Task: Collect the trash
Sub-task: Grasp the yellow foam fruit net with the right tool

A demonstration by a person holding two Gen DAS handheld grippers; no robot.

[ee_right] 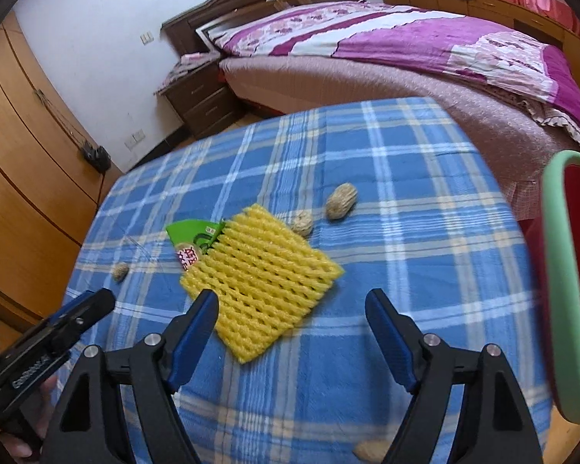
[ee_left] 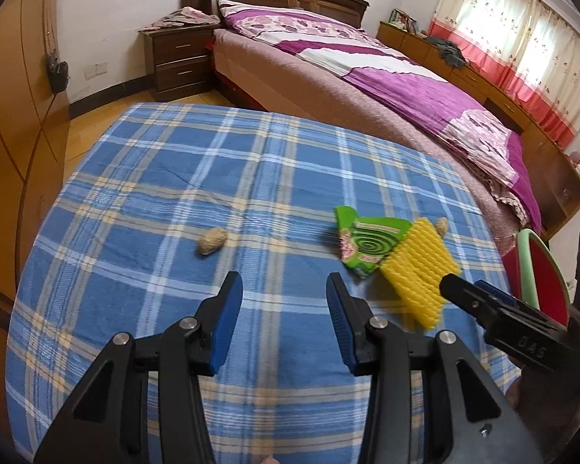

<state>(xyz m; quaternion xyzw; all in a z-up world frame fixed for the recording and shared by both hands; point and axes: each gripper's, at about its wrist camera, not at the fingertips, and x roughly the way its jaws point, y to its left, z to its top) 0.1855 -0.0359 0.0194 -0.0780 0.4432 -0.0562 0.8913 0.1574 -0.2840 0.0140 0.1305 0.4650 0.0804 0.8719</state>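
The right gripper (ee_right: 292, 311) is hovering over the yellow foam net (ee_right: 263, 274), its fingers spread wide with nothing between them; the net is lying on the plaid-covered table (ee_right: 406, 232), partly covering a green wrapper (ee_right: 191, 234), with nut shells (ee_right: 341, 201) just beyond; the left gripper (ee_left: 284, 295) is waiting half open and empty near another shell (ee_left: 212, 240); judging by this, the pickup is beginning; next, lowering around the net, closing, then carrying it to the red bin (ee_right: 568, 270).
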